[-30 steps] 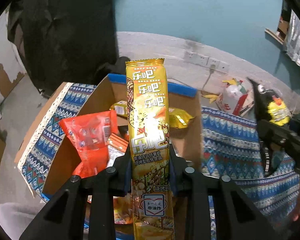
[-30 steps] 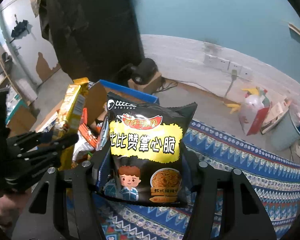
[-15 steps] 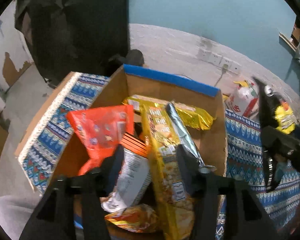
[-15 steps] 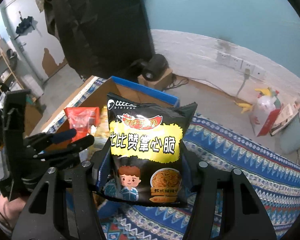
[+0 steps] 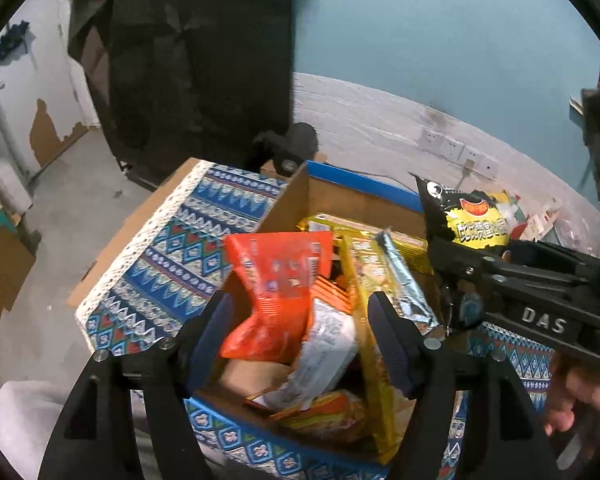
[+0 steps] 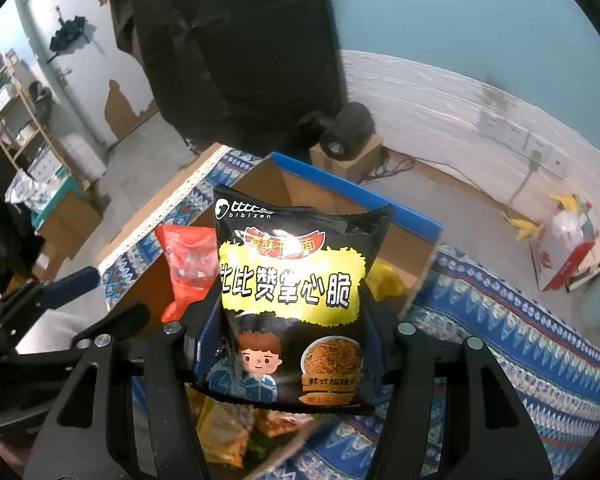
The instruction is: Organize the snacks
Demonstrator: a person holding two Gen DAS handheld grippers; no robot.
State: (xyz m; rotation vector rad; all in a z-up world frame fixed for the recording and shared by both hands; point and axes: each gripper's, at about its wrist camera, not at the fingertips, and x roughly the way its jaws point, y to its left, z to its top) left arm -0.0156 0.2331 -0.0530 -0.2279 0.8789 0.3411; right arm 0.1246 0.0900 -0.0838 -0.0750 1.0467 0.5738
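Note:
A cardboard box (image 5: 332, 196) with a blue rim sits on the patterned cloth and holds several snack packs. A long yellow pack (image 5: 370, 300) and an orange-red pack (image 5: 278, 280) stand inside it. My left gripper (image 5: 300, 336) is open and empty just above the box's near side. My right gripper (image 6: 290, 344) is shut on a black and yellow noodle-snack bag (image 6: 296, 292) and holds it upright above the box (image 6: 352, 196). That bag also shows at the right of the left wrist view (image 5: 468, 220), over the box's right edge.
A blue patterned cloth (image 6: 500, 320) covers the table around the box. A dark hanging cloth (image 5: 196, 60) and a black fan (image 6: 348, 124) on a small carton stand behind. A white and red bag (image 6: 568, 240) lies on the floor by the wall sockets.
My left gripper has let go of the long yellow pack, which now stands in the box, and has opened. My right gripper has carried the black bag left, over the box.

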